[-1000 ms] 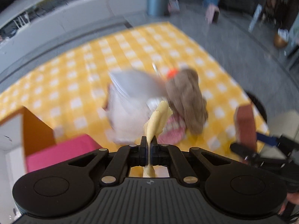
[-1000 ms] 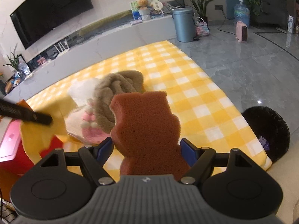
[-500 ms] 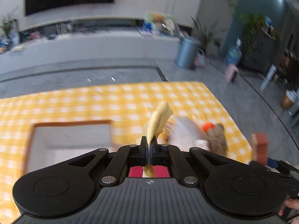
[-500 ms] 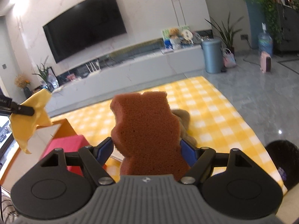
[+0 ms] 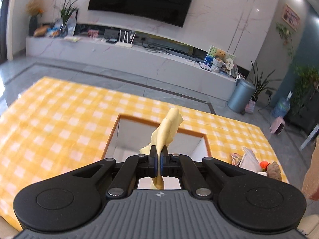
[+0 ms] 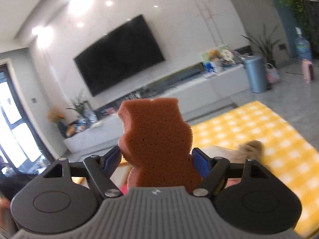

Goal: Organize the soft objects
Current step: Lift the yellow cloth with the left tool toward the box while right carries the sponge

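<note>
In the left wrist view, the left gripper [image 5: 159,157] is seen at the lower centre of the frame with its jaws pressed together on a pale yellow cloth [image 5: 166,131]. The cloth is pinched near its lower part; its pinked edge rises above the fingertips and a short tail hangs below them. Behind the cloth, in the middle of the frame, an open box [image 5: 159,137] with an orange-brown rim and pale inner walls is set on a yellow checked cloth [image 5: 59,119] spread over the floor. At the lower right of the same frame, a small heap of soft objects is found on the checked cloth: a white piece [image 5: 249,159], an orange ball [image 5: 264,164] and a brown plush item [image 5: 275,170], lying close together and well apart from the box opening.

In the right wrist view, the right gripper [image 6: 156,159] is held partly open around a brown sponge [image 6: 155,143] of a bear-like outline, which is gripped at its waist between the blue-padded fingers [image 6: 200,161] and stands upright in the centre of the frame. A blurred brown plush item [image 6: 252,148] is seen at the right middle on the checked cloth [image 6: 269,135]. A wall-mounted television [image 6: 119,53] fills the upper centre, and a grey bin [image 6: 257,73] stands at the right.
</note>
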A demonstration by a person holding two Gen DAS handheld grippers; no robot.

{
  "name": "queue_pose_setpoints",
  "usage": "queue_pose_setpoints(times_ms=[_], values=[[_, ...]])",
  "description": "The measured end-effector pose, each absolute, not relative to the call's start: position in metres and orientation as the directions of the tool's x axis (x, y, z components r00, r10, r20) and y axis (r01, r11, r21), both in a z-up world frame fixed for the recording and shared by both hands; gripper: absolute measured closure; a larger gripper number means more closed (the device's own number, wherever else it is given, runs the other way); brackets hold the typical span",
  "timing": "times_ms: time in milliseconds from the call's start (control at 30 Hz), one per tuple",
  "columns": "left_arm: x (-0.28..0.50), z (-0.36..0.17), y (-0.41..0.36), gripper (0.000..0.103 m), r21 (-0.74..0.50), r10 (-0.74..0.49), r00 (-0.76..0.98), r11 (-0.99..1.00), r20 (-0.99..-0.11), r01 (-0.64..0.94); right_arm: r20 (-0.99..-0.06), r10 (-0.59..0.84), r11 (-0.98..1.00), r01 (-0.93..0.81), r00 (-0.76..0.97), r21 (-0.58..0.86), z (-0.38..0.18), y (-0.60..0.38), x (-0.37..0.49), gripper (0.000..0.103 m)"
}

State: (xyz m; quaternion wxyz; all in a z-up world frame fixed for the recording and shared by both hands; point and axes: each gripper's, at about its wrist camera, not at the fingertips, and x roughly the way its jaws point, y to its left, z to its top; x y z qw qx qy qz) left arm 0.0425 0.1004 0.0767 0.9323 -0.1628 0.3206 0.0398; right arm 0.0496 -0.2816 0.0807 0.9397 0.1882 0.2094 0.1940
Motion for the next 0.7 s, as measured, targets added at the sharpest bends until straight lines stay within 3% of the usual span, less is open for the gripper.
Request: queue_pose_setpoints(times_ms=[167, 367, 533, 700], values=[[0.038, 0.066, 0.132, 0.1, -0.344, -0.084, 0.786, 0.923, -0.612, -0.17, -0.323, 0.514, 0.836, -0.38, 0.795, 0.395, 0.09, -0.215, 0.047, 0.027], [0.027, 0.06, 0.146, 0.1, -0.369, -0.115, 0.819, 0.921, -0.562, -0.124, -0.418, 0.545, 0.838, -0.446, 0.727, 0.316, 0.079, -0.128, 0.063, 0.027], [0.024, 0.051, 0.153, 0.1, -0.409, -0.165, 0.818, 0.908, -0.551, -0.092, -0.469, 0.471, 0.882, -0.405, 0.747, 0.24, 0.061, -0.08, 0.08, 0.027], [0.023, 0.048, 0.163, 0.1, -0.462, -0.199, 0.825, 0.883, -0.529, -0.084, -0.593, 0.408, 0.901, -0.41, 0.694, 0.14, 0.035, -0.038, 0.1, 0.027]])
